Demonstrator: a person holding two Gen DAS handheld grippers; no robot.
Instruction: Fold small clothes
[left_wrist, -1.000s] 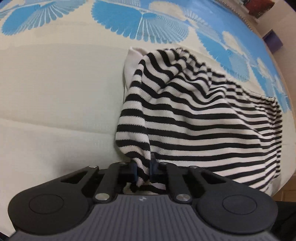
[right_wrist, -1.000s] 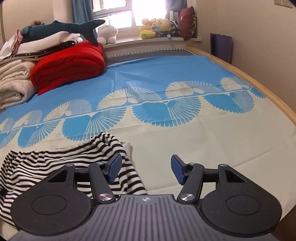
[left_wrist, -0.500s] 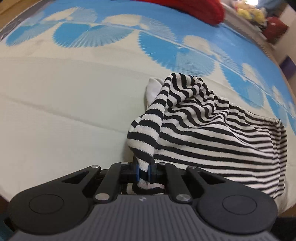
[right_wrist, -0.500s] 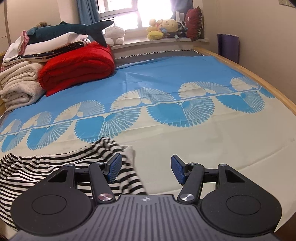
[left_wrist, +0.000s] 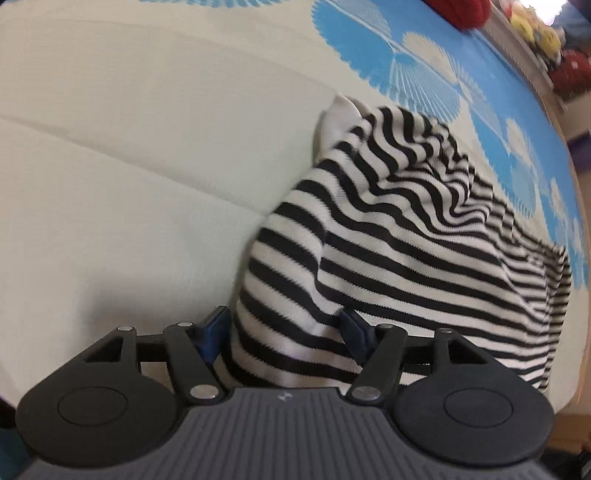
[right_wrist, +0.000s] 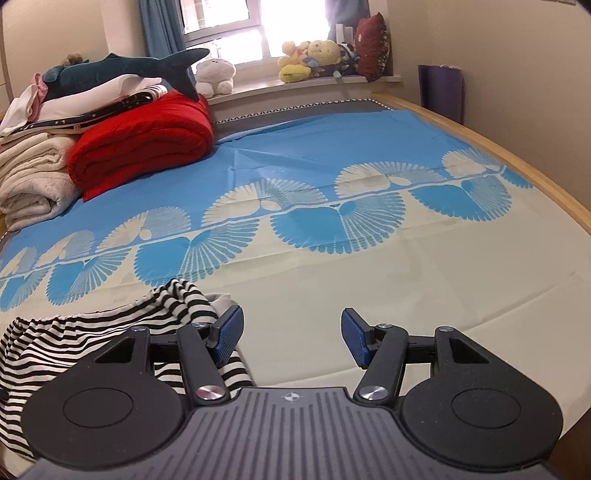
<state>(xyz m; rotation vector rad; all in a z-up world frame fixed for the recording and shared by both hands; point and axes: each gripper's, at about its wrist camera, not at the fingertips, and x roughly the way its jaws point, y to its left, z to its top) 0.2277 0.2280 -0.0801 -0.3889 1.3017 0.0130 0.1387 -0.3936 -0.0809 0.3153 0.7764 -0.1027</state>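
A black-and-white striped garment (left_wrist: 406, 236) lies bunched on the cream part of the bed sheet, near the bed's front edge. My left gripper (left_wrist: 284, 332) is open, its blue pads spread, with a fold of the striped cloth lying loose between them. In the right wrist view the same garment (right_wrist: 92, 332) lies at the lower left. My right gripper (right_wrist: 291, 338) is open and empty over the sheet, its left finger just beside the garment's edge.
A blue and cream patterned sheet (right_wrist: 332, 177) covers the bed. A red folded blanket (right_wrist: 147, 144), a stack of towels (right_wrist: 29, 177) and a plush shark (right_wrist: 122, 70) sit at the far left. Stuffed toys (right_wrist: 314, 59) line the windowsill. The wooden bed edge (right_wrist: 535, 173) runs along the right.
My left gripper was shut on the striped cloth and has now opened, letting the fold go. The left view has shifted. The right gripper stays open, nearly still.
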